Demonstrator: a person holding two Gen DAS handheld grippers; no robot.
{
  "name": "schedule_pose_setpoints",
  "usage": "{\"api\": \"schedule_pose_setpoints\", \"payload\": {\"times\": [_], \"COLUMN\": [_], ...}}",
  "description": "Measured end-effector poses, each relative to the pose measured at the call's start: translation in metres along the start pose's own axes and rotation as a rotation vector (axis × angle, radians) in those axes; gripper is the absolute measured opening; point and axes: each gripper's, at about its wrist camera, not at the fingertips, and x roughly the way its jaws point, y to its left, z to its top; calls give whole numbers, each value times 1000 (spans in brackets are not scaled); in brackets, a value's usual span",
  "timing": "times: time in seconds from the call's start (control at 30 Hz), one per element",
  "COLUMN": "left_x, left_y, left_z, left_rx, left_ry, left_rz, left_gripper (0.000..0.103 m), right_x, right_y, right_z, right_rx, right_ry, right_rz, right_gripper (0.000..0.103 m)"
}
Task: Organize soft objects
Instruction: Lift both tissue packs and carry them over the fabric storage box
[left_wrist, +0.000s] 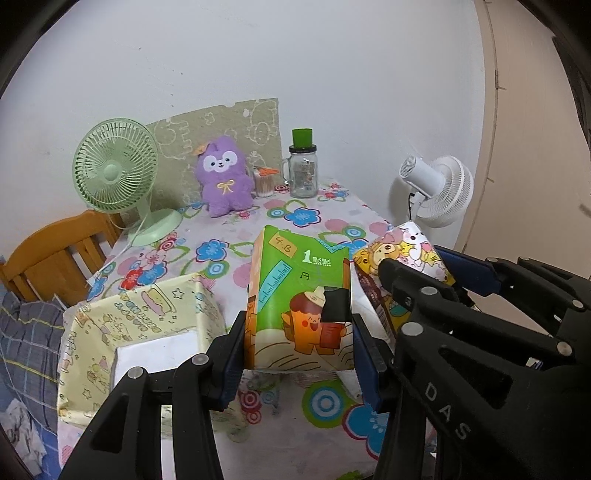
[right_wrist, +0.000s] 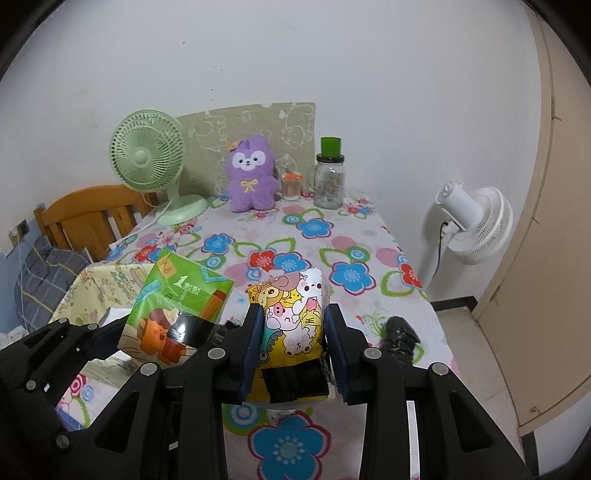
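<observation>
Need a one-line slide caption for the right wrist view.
Right hand-held gripper lifts a cartoon-animal tissue pack above the floral tablecloth; left hand-held gripper's green tissue pack alongside.

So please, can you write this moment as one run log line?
left gripper: shut on green tissue pack | right gripper: shut on cartoon tissue pack | both packs off flowered table | yellow box: open, beside

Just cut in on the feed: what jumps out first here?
Each gripper holds a soft tissue pack above the flowered tablecloth: the left gripper the green pack, the right gripper the cartoon pack, side by side. At the far edge a purple plush sits upright against the wall, between a green fan and a glass jar.
</observation>
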Motion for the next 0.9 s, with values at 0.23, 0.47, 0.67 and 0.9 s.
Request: {"api": "schedule_pose_setpoints", "payload": {"times": [0.23, 0.47, 0.67, 0.9], "left_x": [-2, -2, 1, 2], "left_y": [18, 42, 61, 86], "left_z": [5, 5, 4, 3], "left_rx": [-3, -33, -67, -103], "left_ry": [-8, -7, 5, 4], "left_rz": [16, 36, 50, 75], "left_gripper": [53, 53, 53, 53], "right_x": [5, 12, 21, 28], "right_y": [21, 43, 62, 84], "right_z": [9, 16, 21, 28], "right_rx": [-8, -33, -49, -67], "right_ry": [3, 7, 18, 20], "right_rz": [20, 35, 73, 106], "right_gripper": [37, 37, 37, 37]}}
